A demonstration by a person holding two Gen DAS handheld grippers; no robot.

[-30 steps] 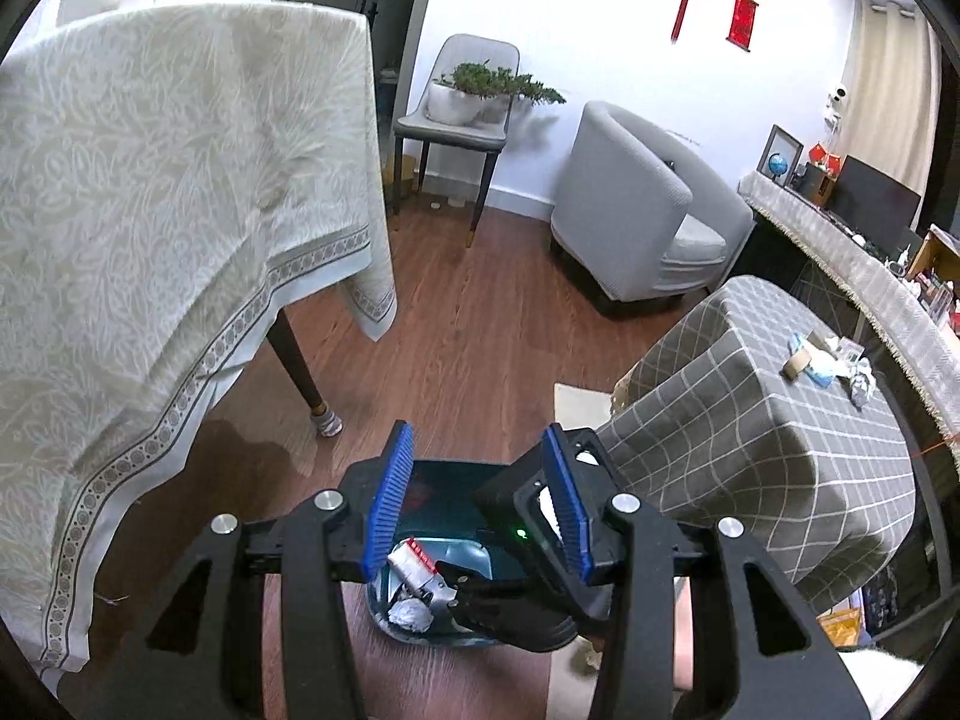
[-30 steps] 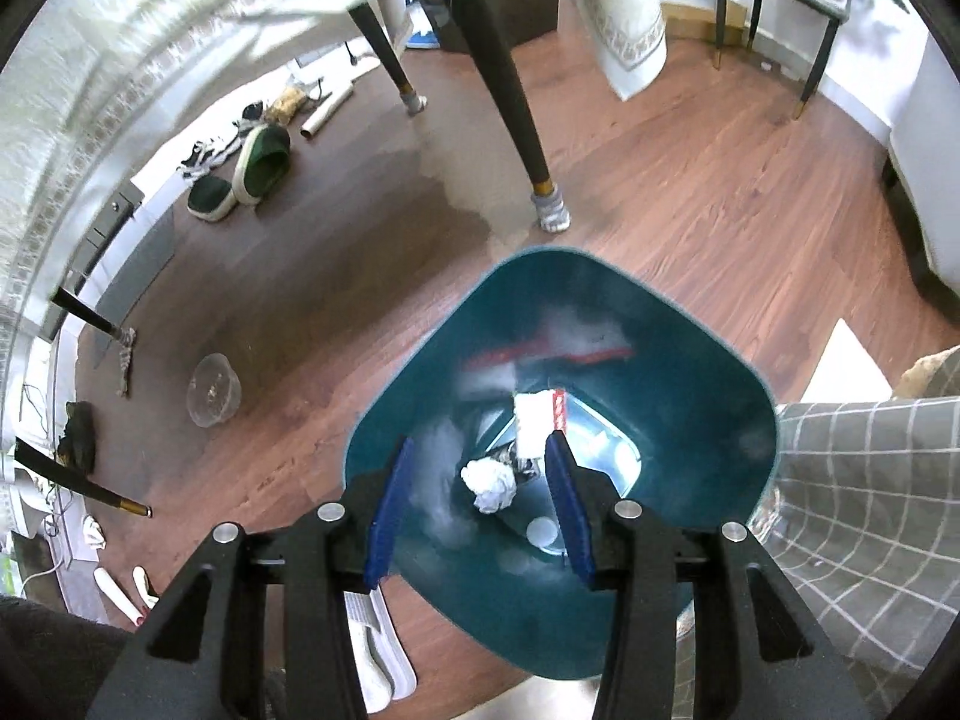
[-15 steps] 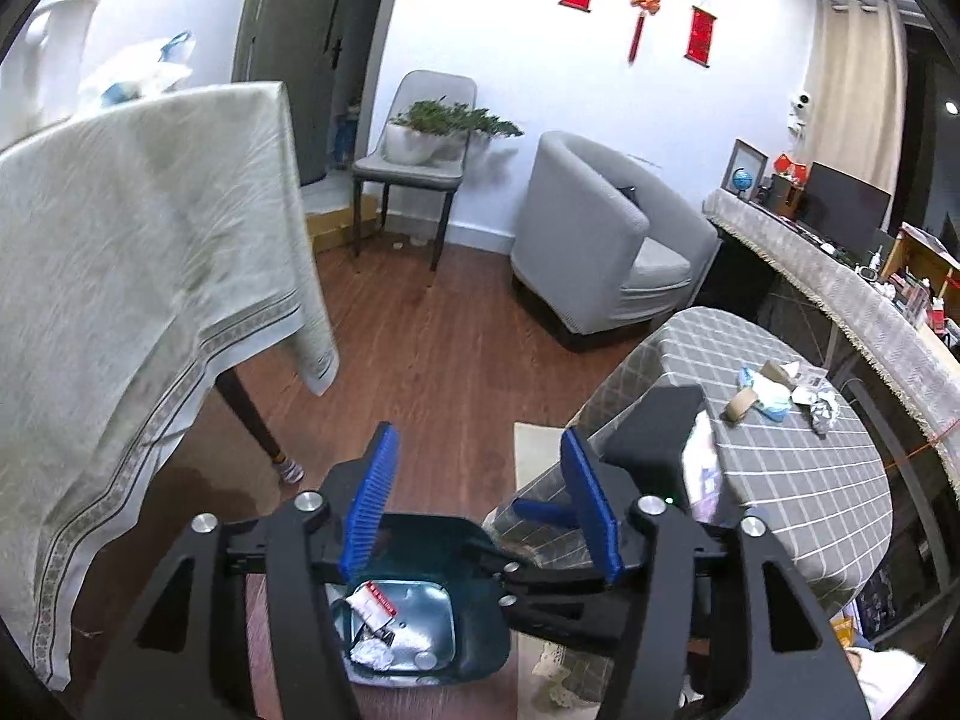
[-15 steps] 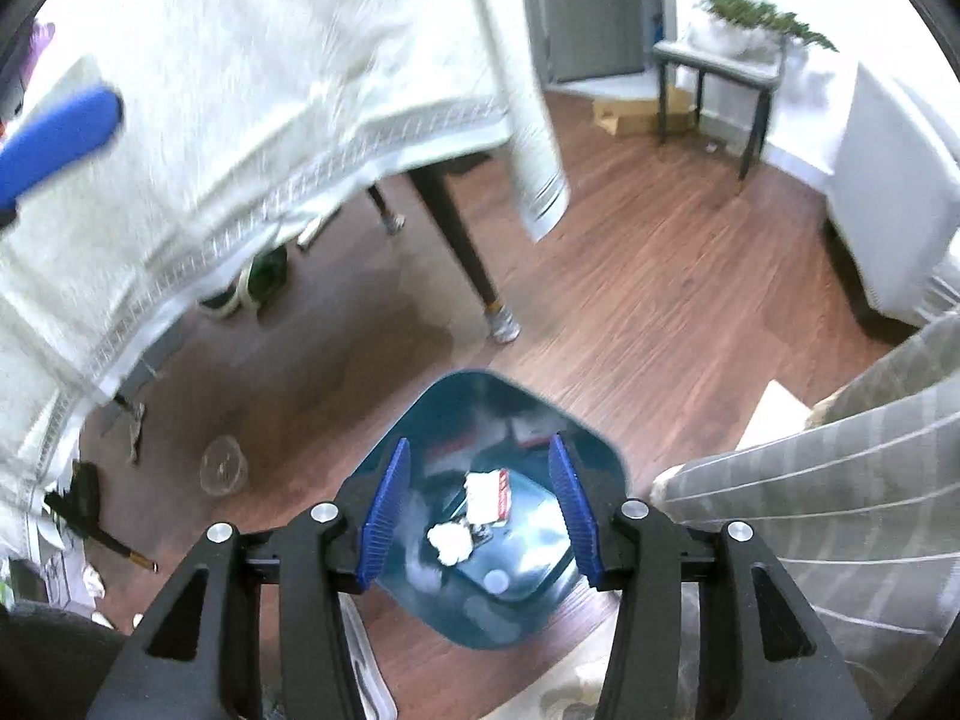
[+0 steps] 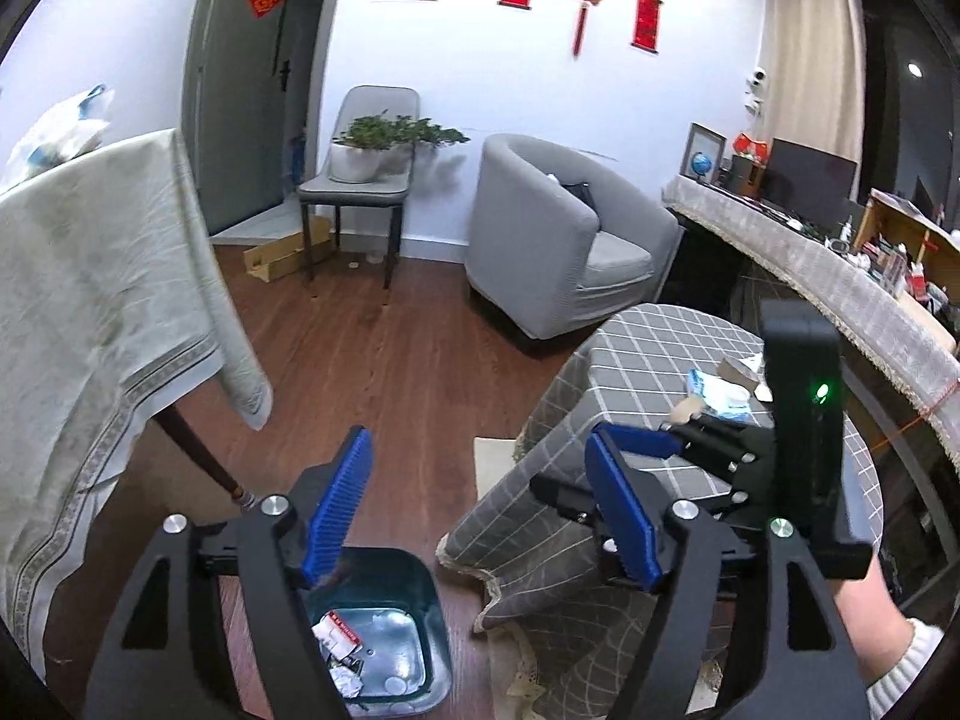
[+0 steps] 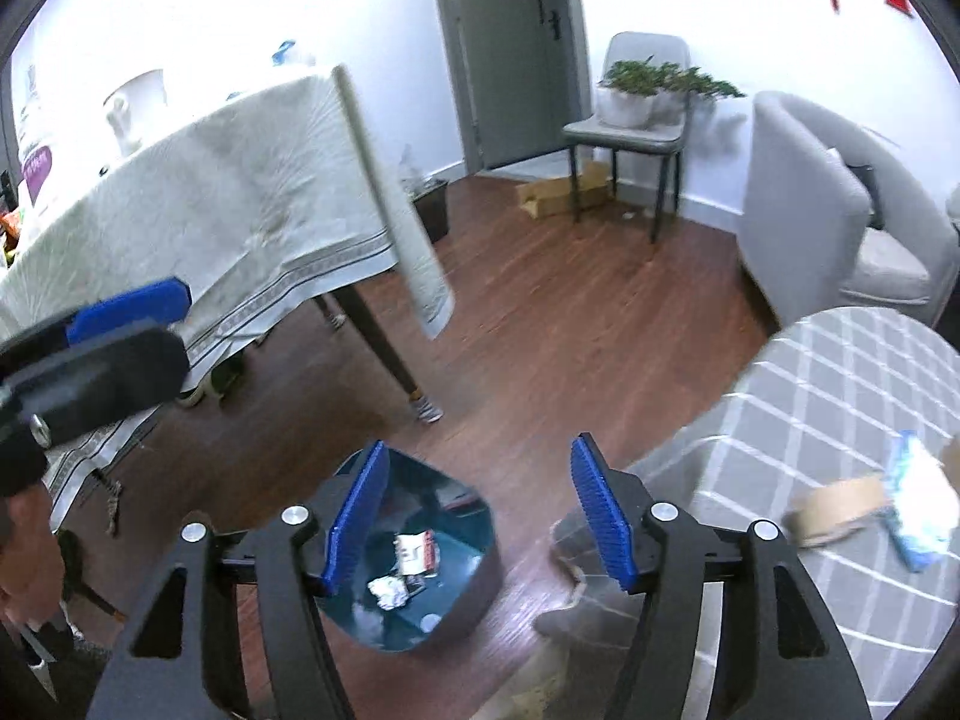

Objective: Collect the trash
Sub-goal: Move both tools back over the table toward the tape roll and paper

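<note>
- Teal plastic bin (image 5: 384, 630), squarish with rounded corners, stands on the brown wood-plank floor (image 5: 372, 360); we see its glossy inner walls from above in both wrist views.
- Inside the bin we note a crumpled white paper ball (image 6: 387, 591) and a flat white wrapper with a red stripe (image 6: 417, 552), lying side by side on the bottom.
- Left tongs (image 5: 477, 510): blue ribbed pads, black frame; jaws are opening with nothing between them. The bin lies below and to the left of the gap, partly behind the left pad.
- Right tongs (image 6: 477, 516): same build; jaws are opening, also empty. They hang over the edge of the tabletop (image 5: 648, 348).
- The tabletop is round, draped in grey cloth with a white grid.
- On it lie more scraps: a tan cardboard tape core (image 6: 837, 507), lying on its side with its long axis roughly left to right in the right wrist view, and a blue-and-white crinkled packet (image 6: 915, 501) touching it on the right.
- These scraps sit to the right of the right tongs, well apart from the pads.
</note>
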